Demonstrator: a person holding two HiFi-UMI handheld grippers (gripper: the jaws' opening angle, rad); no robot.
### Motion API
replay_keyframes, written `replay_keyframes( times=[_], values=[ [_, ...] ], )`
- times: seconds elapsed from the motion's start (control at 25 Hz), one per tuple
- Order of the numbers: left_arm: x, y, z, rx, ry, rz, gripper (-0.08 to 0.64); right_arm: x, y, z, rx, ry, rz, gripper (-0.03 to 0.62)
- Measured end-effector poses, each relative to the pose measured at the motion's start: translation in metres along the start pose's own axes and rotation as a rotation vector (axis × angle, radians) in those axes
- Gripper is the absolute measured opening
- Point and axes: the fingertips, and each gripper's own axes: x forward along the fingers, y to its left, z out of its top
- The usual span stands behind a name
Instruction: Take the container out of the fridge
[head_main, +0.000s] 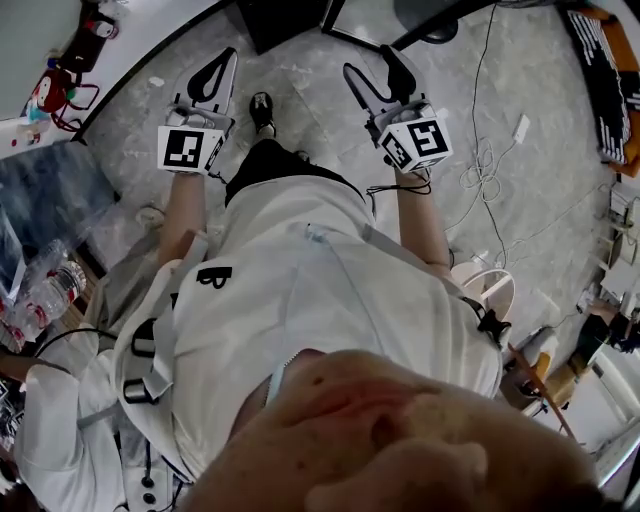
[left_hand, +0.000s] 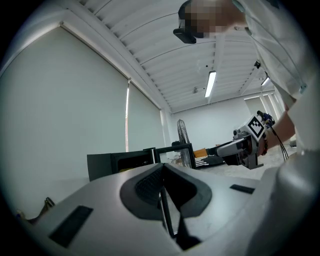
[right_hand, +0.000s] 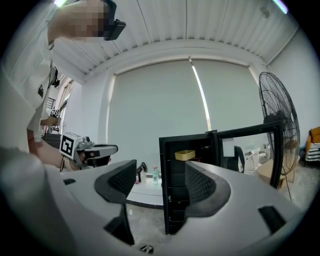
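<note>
A black mini fridge (right_hand: 172, 190) stands on the floor ahead with its door (right_hand: 245, 150) swung open. A yellow container (right_hand: 184, 155) sits on its upper shelf. My right gripper (right_hand: 161, 181) is open and empty, well short of the fridge, which shows between its pads. My left gripper (left_hand: 162, 172) is shut on nothing, its pads pressed together. From the left gripper view the fridge (left_hand: 125, 162) is farther off, and the container is too small to make out. In the head view the left gripper (head_main: 226, 58) and the right gripper (head_main: 372, 65) are both held out in front of the person's body.
A standing fan (right_hand: 280, 115) is to the right of the fridge. A low white table (right_hand: 147, 192) with small bottles lies left of it. Cables and a power strip (head_main: 520, 128) trail over the grey floor at right. Cluttered bags and bottles (head_main: 40, 280) lie at left.
</note>
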Motion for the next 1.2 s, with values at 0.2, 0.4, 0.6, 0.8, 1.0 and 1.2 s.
replay_keyframes(
  times=[0.2,0.4,0.6,0.8,1.0,1.2],
  values=[
    [0.016,0.014,-0.011,-0.019,-0.003,-0.013,0.008,0.017,-0.008,-0.002,-0.002,0.007,-0.018,0.291],
    [0.048,0.033,-0.017,-0.028,0.002,-0.031,0.008,0.037,-0.029,0.004,-0.008,0.006,-0.039,0.291],
    [0.078,0.052,-0.032,-0.049,0.024,-0.049,0.008,0.061,-0.058,0.003,-0.012,0.024,-0.068,0.291],
    [0.109,0.072,-0.034,-0.047,0.046,-0.077,0.008,0.088,-0.087,0.014,0.001,0.013,-0.100,0.291],
    [0.140,0.108,-0.036,-0.029,0.037,-0.091,0.008,0.123,-0.110,0.018,0.013,0.011,-0.137,0.291],
    [0.156,0.133,-0.039,-0.034,0.045,-0.111,0.008,0.156,-0.125,0.030,0.005,-0.002,-0.164,0.291]
  ],
)
